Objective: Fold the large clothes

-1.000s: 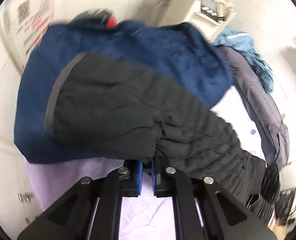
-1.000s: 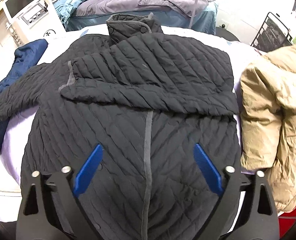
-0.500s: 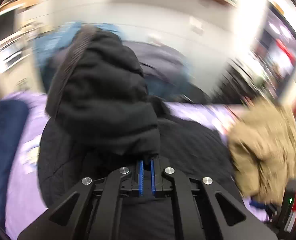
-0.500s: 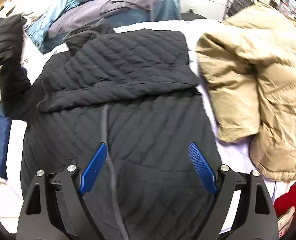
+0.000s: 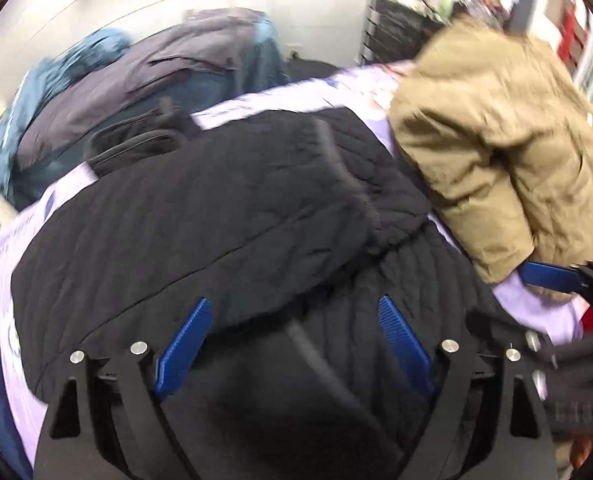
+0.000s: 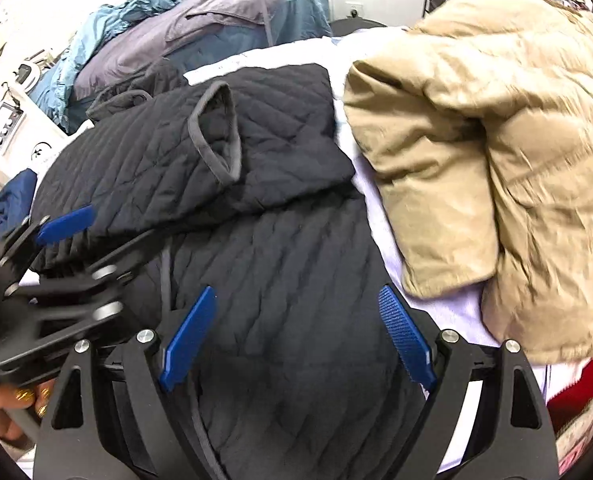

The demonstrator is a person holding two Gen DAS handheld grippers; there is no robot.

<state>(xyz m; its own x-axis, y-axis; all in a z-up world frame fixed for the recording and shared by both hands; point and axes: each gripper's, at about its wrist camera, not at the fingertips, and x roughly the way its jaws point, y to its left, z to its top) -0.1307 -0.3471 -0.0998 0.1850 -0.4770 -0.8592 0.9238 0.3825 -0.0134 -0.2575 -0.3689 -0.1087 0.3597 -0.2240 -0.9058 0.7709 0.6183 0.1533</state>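
Left wrist view: left gripper [image 5: 294,320] pitched down over the black quilted jacket [image 5: 224,232] on the lilac-covered table [image 5: 536,304], jaws opening, nothing pinched; half a second ago they clamped the sleeve [image 5: 280,184], which now lies folded across the body. Right wrist view: right gripper [image 6: 298,312] angled down over the jacket's lower half, jaws wide and empty as before; one black jacket, both sleeves folded in, one tan puffer coat [image 6: 488,168] just beside it, two grippers.
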